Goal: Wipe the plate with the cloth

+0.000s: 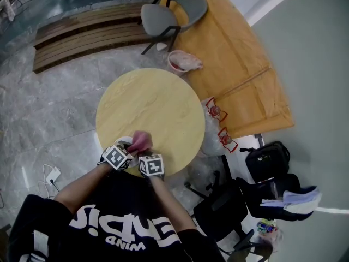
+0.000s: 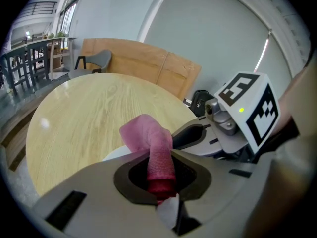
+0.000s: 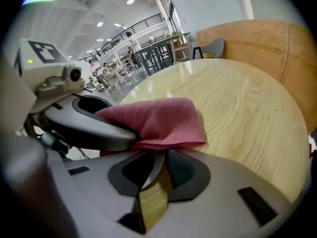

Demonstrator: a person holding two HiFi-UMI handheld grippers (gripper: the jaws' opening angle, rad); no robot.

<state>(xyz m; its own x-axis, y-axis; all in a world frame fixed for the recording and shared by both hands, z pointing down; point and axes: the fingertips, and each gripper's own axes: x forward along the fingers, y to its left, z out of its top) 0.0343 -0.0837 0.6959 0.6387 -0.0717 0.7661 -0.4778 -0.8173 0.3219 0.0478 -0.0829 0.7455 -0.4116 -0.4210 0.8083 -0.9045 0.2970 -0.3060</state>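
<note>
The big round yellow wooden tabletop [image 1: 158,108] fills the middle. At its near edge sits a thin white plate [image 2: 115,155]. The right tongs [image 3: 156,170] are closed tight on the plate's rim. A soft pink cloth [image 2: 148,143] lies on top of the plate. The left tongs [image 2: 159,180] pinch a rolled-up bit of the cloth. Both tongs are close together, almost touching. A grey chair [image 1: 172,12] stands past the far side of the tabletop. A black bag [image 1: 267,158] sits on the floor to the right.
</note>
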